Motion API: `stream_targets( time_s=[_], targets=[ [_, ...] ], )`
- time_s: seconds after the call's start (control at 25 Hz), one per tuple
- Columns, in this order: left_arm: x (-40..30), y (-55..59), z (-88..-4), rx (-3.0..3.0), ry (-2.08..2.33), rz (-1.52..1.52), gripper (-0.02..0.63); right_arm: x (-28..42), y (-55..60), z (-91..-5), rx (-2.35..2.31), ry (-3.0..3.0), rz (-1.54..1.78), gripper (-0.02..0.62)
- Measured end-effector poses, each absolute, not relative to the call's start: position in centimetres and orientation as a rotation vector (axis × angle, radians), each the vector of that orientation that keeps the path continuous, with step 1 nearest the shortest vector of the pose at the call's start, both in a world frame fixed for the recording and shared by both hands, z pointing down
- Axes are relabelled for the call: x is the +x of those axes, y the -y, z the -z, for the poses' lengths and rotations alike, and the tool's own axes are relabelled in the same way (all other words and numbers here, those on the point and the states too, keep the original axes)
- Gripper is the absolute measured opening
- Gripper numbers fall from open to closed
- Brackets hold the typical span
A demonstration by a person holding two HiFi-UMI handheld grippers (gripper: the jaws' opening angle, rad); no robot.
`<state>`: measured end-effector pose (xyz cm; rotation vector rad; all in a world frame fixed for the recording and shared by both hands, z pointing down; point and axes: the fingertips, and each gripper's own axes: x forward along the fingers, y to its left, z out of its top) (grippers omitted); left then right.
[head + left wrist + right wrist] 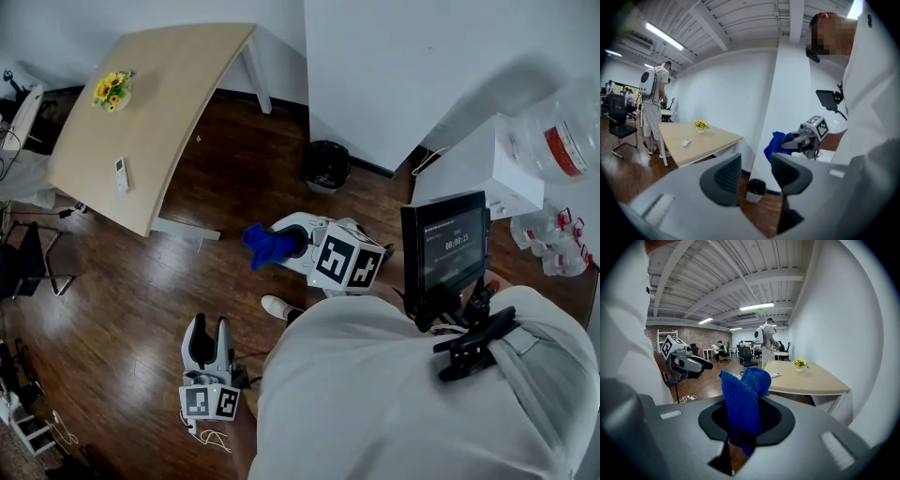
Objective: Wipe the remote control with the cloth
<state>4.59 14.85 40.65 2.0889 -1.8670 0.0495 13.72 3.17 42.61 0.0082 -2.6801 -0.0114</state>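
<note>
the wiping has not begun. the remote control (pixel 121 174) lies untouched on the table (pixel 178 75), close to one long edge, with the flowers (pixel 113 90) farther along the top. the right gripper (pixel 298 246) pinches the blue cloth (pixel 267 246) between its jaws, well apart from the table. the left gripper (pixel 208 330), also away from the table, has its jaws spread with nothing between them. what seems left is to reach the table and wipe the remote. a small screen (pixel 457 242) at the person's chest shows a timer, its digits too small to read surely. the grippers' cubes bear only square markers.
</note>
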Motion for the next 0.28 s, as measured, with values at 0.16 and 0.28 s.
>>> stream_targets(
  time_s=[0.16, 0.28],
  targets=[
    [4.58, -15.05, -40.66, 2.087, 1.872, -0.048, 0.218, 13.73, -3.36, -42.75, 0.002, 2.680, 0.011, 0.077],
    [4.65, -15.05, -40.54, 2.087, 1.876, -0.045, 0.218, 13.79, -3.49, -42.84, -0.004, 2.677, 0.012, 0.077]
  ],
)
